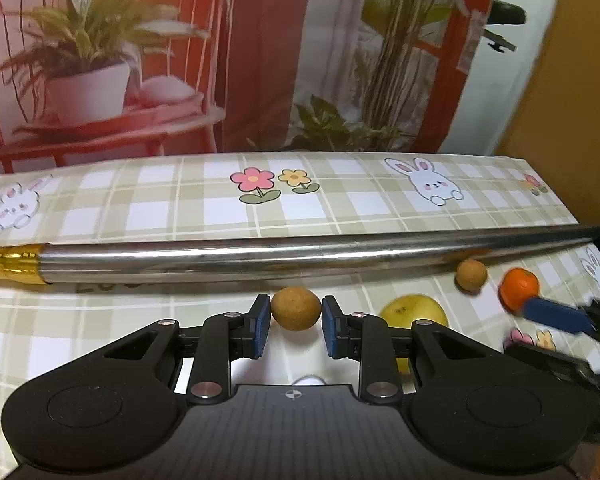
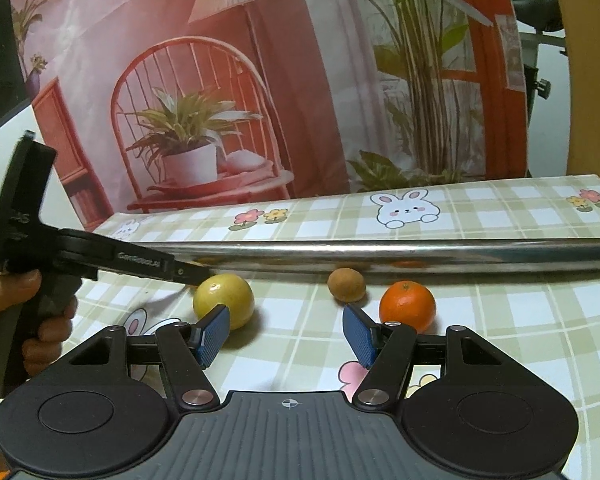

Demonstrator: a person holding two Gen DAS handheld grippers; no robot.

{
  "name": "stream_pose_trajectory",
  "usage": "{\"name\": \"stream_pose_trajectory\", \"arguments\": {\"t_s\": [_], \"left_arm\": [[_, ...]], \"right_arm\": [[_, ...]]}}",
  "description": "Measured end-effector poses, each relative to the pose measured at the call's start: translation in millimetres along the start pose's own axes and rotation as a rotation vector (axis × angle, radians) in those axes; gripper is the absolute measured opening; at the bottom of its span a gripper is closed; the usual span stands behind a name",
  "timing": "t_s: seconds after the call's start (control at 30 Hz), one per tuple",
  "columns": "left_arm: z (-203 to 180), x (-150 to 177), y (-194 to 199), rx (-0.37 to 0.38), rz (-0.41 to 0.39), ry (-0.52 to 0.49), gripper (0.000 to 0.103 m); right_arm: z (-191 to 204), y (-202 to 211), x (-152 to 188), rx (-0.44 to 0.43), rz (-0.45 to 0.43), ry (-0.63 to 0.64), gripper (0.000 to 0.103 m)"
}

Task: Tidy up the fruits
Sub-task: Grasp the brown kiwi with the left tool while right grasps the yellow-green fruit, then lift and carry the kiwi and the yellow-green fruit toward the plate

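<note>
Gripping a small brown egg-shaped fruit (image 1: 295,308) between its blue pads, the left claw (image 1: 295,322) has both pads touching the fruit's two ends, so the fruit's long axis runs crosswise, pad to pad, and level with the table (image 1: 220,204); that end-to-end hold probably keeps the oval from rolling out. Whether it rests on the checked cloth or hangs just above it, I cannot tell. Beside it to the right lies a round yellow fruit (image 2: 223,300), partly hidden behind the claw's linkage in the left view. The right claw (image 2: 286,334) stands wide open and empty, aimed between that yellow fruit and a round orange mandarin (image 2: 407,305), stem end up. A second small brown fruit (image 2: 346,284) sits just beyond, near a long shiny metal pole (image 2: 380,256) lying across the table, which seems to fence the fruits in.
</note>
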State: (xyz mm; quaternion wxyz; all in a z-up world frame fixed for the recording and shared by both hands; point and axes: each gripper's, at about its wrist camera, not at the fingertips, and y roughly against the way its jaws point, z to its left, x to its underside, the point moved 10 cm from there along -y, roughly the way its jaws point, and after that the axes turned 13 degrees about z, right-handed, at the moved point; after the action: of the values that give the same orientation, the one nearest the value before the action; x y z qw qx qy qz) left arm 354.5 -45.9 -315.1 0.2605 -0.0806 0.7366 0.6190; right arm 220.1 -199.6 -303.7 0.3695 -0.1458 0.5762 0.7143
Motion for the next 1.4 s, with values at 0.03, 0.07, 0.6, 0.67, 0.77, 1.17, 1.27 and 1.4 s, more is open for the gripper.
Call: {"name": "stream_pose_trajectory", "arguments": {"t_s": [0.03,0.07,0.6,0.67,0.77,1.17,1.27,1.4], "left_arm": [[0.4,2.5,5.3,0.000,-0.010,-0.004,0.029],[2.3,4.9,11.0,0.000,-0.018,-0.001,0.029],[34.9,48.3,99.8,-0.075,-0.153,0.136,0.029],[32.2,51.8,104.0,-0.092,-0.158,0.128,0.029],[28.7,56.5,107.7,-0.098,-0.160,0.132,0.029],[33.0,84.6,111.2,-0.069,-0.132,0.211,0.029],[34.7,89.4,111.9,-0.070,-0.126,0.220,0.029],[33.3,95.2,114.4,-0.076,-0.126,0.217,0.029]], "right_arm": [[1.8,-1.7,-0.8,-0.008,-0.004,0.009,0.059],[3.7,-3.7,-1.9,-0.015,-0.007,0.018,0.059],[51.7,-48.9,-24.5,-0.075,-0.025,0.220,0.058],[54.7,-51.2,-25.4,-0.085,-0.023,0.218,0.058],[56.5,-56.9,-22.9,-0.063,-0.003,0.230,0.058],[63.4,-66.6,-9.2,-0.044,0.055,0.273,0.049],[64.5,-67.3,-7.6,-0.036,0.060,0.277,0.047],[59.4,-65.3,-9.2,-0.056,0.052,0.241,0.044]]}}
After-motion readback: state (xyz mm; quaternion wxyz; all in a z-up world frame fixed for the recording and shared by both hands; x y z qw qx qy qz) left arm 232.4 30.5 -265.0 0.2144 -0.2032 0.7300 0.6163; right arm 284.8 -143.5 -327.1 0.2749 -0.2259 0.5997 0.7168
